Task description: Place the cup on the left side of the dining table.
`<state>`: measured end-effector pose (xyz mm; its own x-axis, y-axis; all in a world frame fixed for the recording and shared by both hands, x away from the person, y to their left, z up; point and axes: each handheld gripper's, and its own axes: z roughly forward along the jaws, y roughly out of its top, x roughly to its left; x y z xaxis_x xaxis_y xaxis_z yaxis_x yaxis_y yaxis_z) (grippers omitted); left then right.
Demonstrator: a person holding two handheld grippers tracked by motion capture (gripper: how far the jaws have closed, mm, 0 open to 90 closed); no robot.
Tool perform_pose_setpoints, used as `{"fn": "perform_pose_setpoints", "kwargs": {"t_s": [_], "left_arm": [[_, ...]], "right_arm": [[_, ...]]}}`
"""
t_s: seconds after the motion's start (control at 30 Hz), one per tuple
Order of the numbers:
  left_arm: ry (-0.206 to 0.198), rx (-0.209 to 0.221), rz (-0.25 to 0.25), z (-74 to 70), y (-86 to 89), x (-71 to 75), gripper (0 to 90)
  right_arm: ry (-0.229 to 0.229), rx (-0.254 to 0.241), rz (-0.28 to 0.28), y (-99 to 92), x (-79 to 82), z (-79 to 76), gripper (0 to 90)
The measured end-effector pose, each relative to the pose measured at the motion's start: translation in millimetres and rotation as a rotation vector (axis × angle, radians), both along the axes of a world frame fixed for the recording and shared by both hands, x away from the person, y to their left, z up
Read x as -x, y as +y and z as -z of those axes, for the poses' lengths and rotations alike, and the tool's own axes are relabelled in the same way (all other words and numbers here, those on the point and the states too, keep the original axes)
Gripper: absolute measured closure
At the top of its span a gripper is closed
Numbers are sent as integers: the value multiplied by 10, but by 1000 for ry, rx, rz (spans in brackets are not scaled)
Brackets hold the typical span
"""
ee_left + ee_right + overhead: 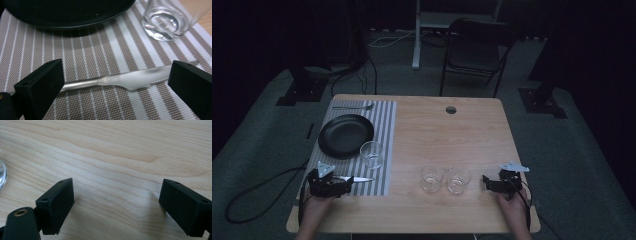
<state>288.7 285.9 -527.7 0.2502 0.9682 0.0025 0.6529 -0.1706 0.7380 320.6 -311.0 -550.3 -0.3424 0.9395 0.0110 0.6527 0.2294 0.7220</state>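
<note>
left gripper (115, 82) gaping wide, holding nothing, straddling knife (130, 79) | knife lying crosswise between jaws on striped placemat (82, 55), lower left of high view | right gripper (116, 202) wide open, empty, idling over bare tabletop (120, 150) | left nearer

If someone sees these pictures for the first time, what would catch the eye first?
Probably the round black plate on the grey striped placemat at the table's left, with a clear drinking glass beside it. Next, the silver table knife lying between the left gripper's open jaws. Two more clear glasses stand together near the right gripper.
</note>
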Motion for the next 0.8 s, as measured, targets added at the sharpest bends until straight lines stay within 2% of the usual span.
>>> {"fn": "perform_pose_setpoints", "kwargs": {"t_s": [0.23,0.4,0.6,0.7,0.77,0.8], "left_arm": [[35,-28,-10,52,28,16,12],[48,-20,-37,88,98,54,11],[76,-41,-64,134,187,114,12],[77,-22,-71,148,220,136,11],[83,-34,-86,165,237,148,12],[78,-22,-85,174,254,157,11]], "right_arm": [[0,0,0,0,0,0,123],[0,0,0,0,0,0,123],[0,0,0,0,0,0,123],[0,0,0,0,0,0,122],[0,0,0,0,0,0,122],[0,0,0,0,0,0,123]]}}
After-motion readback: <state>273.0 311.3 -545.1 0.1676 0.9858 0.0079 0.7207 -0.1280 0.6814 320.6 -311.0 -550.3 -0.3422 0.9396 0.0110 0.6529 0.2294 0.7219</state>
